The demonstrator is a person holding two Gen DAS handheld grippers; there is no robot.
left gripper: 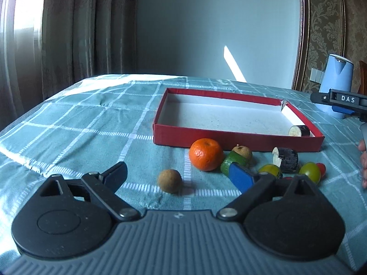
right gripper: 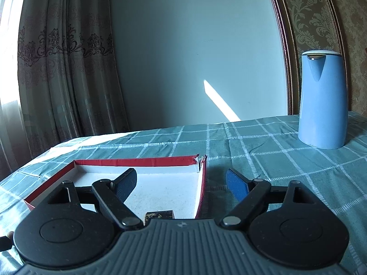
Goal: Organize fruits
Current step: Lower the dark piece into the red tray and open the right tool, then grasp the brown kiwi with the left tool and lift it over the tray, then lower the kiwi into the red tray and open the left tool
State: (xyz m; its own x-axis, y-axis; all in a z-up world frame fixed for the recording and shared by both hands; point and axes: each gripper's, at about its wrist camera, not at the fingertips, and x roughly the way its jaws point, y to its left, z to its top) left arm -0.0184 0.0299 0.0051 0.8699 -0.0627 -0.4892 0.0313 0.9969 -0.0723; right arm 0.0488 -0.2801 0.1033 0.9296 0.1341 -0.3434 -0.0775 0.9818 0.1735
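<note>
- The table (left gripper: 68, 119), under its checked teal cloth, carried everything; the red box (left gripper: 229, 141) sat toward its far side, open-topped, long side running across your left view.
- One dark eggplant piece (left gripper: 300, 131) already lay inside the box, at its near right corner; the same piece showed just under your right gripper (right gripper: 181, 183) in the right wrist view.
- Your right gripper stood wide and empty, one finger over the box floor, the other outside its right wall. No fruit lay ahead of it.
- The remaining fruits lay in a row along the box's near wall, outside it: orange (left gripper: 206, 157), green cucumber piece (left gripper: 234, 161), second eggplant piece (left gripper: 286, 159), small tomatoes (left gripper: 309, 171) toward the right.
- Your left gripper (left gripper: 179, 176) was wide and held nothing.
- The small brown fruit (left gripper: 170, 181) sat alone, nearest the table's near edge, between the left fingers and slightly ahead, untouched. Round, so no axis to match.
- Judgement: the left hand was nearer; a short push forward and down would have bracketed it.
</note>
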